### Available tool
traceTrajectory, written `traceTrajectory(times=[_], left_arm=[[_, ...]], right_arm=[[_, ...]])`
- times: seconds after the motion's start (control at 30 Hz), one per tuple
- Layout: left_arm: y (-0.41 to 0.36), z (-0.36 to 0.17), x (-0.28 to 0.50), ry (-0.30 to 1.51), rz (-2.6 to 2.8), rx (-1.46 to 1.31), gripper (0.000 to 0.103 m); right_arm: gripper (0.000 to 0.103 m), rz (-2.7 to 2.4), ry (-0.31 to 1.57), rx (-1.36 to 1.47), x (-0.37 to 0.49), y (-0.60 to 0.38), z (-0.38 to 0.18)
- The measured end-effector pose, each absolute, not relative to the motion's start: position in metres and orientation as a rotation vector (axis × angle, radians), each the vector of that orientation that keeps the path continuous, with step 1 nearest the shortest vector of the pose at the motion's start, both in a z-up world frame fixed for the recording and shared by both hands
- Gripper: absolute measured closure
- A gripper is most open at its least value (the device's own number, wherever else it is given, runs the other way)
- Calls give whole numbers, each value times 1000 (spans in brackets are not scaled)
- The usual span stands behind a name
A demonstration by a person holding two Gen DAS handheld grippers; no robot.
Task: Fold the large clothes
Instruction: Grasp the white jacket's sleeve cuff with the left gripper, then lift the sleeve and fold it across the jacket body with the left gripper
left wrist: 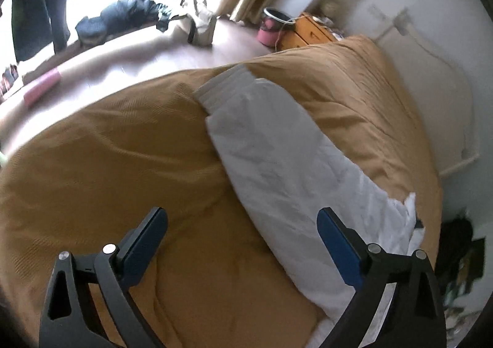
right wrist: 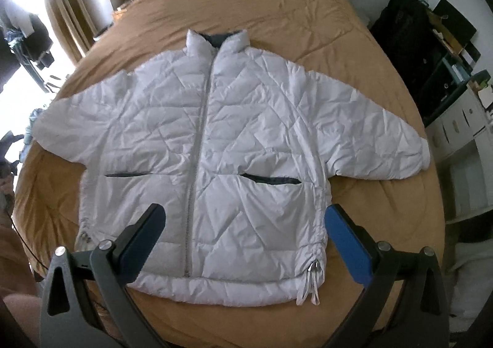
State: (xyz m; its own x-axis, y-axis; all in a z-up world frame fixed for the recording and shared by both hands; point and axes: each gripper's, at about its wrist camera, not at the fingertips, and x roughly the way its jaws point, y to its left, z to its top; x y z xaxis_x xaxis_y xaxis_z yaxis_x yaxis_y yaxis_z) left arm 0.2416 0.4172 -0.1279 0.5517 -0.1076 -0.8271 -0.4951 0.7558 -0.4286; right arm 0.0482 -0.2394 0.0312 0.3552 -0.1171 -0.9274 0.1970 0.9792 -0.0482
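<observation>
The white quilted jacket lies flat, front up and zipped, sleeves spread, on the tan-covered bed. The right gripper hangs over its hem with jaws spread wide and nothing between them. The left gripper is spread too, above the bedspread, with one white sleeve running just past its right finger.

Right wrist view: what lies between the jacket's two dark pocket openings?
The closed zipper of the white jacket, flanked by quilted fabric; nothing else lies there. It shows in the right wrist view only.
</observation>
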Motion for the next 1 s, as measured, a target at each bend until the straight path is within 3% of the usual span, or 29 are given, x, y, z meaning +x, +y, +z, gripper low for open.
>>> traceTrajectory(times=[0.4,0.43,0.5,0.53,0.57,0.73,1.0], left_arm=[[438,-201,339,917,167,-845,7],[438,-209,345,916,150,-875,13],[436,-221,353,933,149,-889,52],[436,-228,358,961,155,-885,83],[436,-236,362,985,144,-902,88],[427,-217,364,951,149,-849,97],[391,-130,363,861,70,-741,97]], right_arm=[[0,-258,1331,142,77,-246,-11],[0,-275,1329,148,76,-249,-10],[0,-295,1328,158,75,-254,-10],[0,-307,1330,165,74,-256,-10],[0,-310,1331,170,73,-258,-10],[0,-335,1307,151,70,-263,-7],[0,-286,1267,218,78,-270,5]])
